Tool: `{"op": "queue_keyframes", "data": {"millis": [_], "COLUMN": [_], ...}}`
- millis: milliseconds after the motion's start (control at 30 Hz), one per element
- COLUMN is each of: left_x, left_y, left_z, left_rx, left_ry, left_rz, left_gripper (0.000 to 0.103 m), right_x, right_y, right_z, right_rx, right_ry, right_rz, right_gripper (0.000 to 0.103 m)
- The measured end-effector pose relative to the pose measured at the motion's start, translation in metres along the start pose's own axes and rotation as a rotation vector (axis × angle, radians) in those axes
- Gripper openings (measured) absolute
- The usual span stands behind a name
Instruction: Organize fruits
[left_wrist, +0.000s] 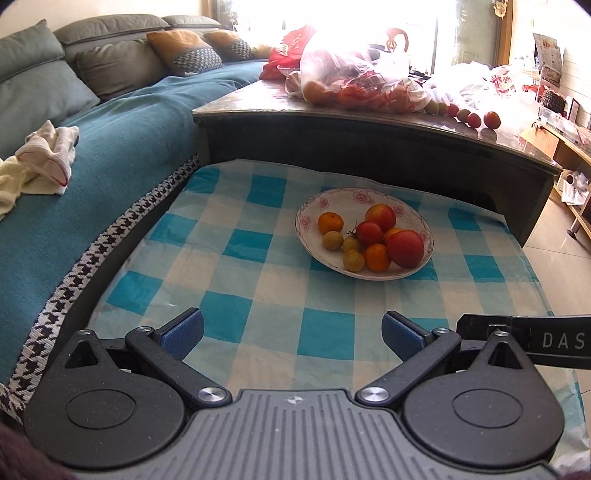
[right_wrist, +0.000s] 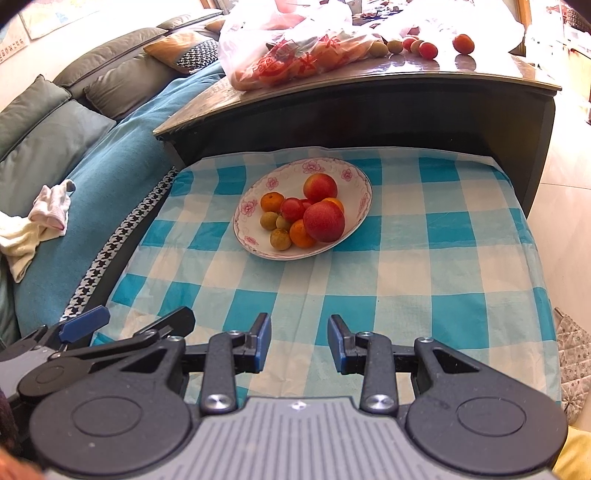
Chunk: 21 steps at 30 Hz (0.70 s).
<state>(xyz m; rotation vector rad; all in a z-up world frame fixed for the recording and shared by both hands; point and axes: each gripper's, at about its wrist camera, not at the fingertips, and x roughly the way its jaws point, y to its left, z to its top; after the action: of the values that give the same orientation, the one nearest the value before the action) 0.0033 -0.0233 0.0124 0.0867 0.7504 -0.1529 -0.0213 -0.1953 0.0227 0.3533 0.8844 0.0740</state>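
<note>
A white plate with pink flowers on its rim sits on a blue-and-white checked cloth. It holds two large red fruits, mandarins, tomatoes and small yellow-green fruits. My left gripper hovers over the cloth short of the plate, wide open and empty; it also shows as the left gripper at the lower left of the right wrist view. My right gripper is beside it, its pads a narrow gap apart with nothing between.
Behind the cloth rises a dark, higher table with plastic bags of fruit and a row of loose fruits. A teal-covered sofa with crumpled cloths lies left; tiled floor right.
</note>
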Motion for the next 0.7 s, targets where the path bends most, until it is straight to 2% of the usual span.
{"op": "queue_keyframes", "data": {"millis": [700], "left_x": [0.0094], "left_y": [-0.0003], "left_z": [-0.0028], "left_rx": [-0.004], "left_ry": [0.033], "left_rz": [0.014], "left_gripper": [0.103], "right_x": [0.008], "right_y": [-0.0003], "right_z": [-0.0005], "right_rx": [-0.004], "right_ry": [0.028], "right_rz": [0.001], "right_gripper": [0.035]}}
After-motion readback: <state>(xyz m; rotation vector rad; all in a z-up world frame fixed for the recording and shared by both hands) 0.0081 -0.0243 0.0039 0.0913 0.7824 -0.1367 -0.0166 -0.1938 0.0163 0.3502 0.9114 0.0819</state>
